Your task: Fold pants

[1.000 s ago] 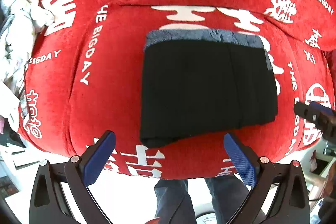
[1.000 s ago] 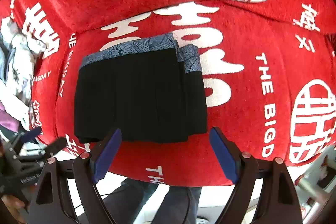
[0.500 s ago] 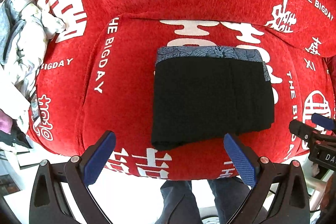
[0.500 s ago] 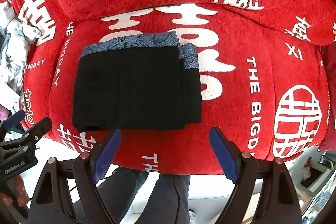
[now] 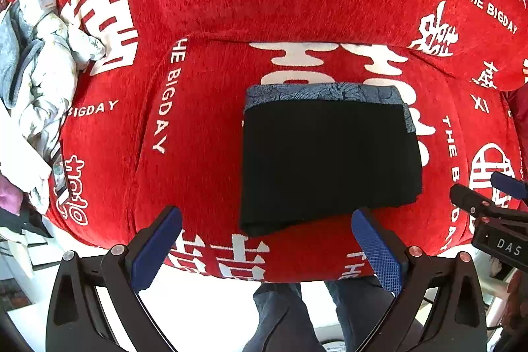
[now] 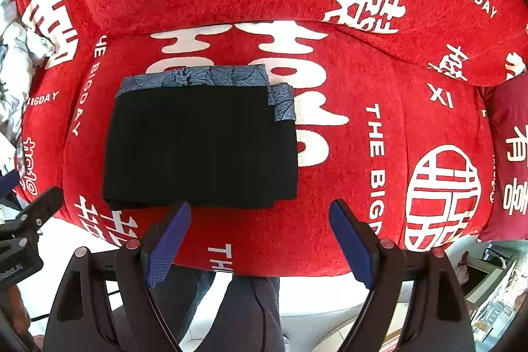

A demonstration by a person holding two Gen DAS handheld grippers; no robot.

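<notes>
Both tools are spread wide with nothing between their blue pads: the left gripper (image 5: 266, 248) and the right gripper (image 6: 260, 238) hang just off the front edge of a red sofa seat cushion (image 5: 198, 154), apart from the cloth. On that cushion, toward its front edge and right of middle in the left view, lie the folded black pants (image 5: 330, 160) (image 6: 201, 147), a flat, nearly square stack with a blue-grey patterned waistband (image 5: 323, 93) showing along the far edge and a second strip of it stepping out at the far right corner. The black fabric shows no readable detail. The person's legs (image 6: 244, 312) are cut off at the bottom. At the left lies a crumpled pale garment pile (image 5: 39, 81), partly out of frame. The cover reads "THE BIGDAY" with large white Chinese characters; the other tool's body shows "DAS".
</notes>
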